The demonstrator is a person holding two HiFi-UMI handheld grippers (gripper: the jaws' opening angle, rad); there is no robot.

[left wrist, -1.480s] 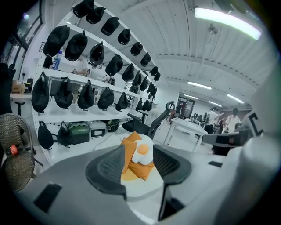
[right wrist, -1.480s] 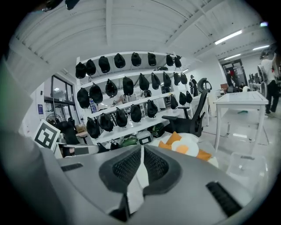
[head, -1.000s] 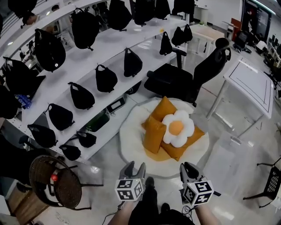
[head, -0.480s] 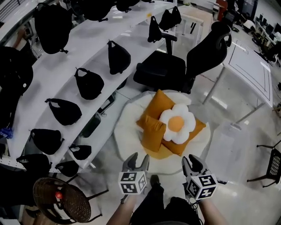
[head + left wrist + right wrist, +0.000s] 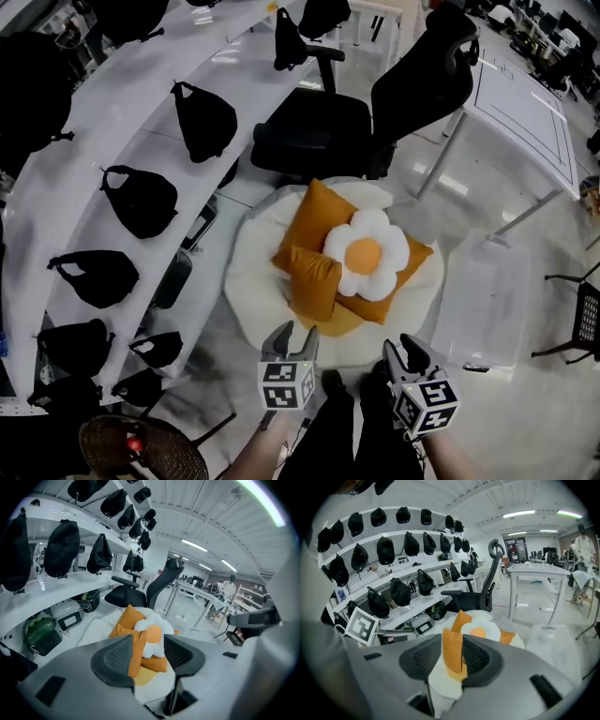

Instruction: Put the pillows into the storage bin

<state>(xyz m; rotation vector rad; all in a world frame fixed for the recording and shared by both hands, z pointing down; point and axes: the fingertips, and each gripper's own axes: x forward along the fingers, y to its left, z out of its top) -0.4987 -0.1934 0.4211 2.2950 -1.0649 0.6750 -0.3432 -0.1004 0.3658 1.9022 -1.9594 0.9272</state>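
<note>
Pillows are lying heaped on the white mat beside the clear storage bin. The left gripper is being held open, empty; the right gripper has jaws that have just been opening, nothing between them. The near orange pillow is best pinched deeply.

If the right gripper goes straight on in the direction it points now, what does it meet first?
Probably the small orange pillow, the nearest one to it, though depth is unclear. The right gripper has just been opening its jaws, and nothing is held between them.
</note>
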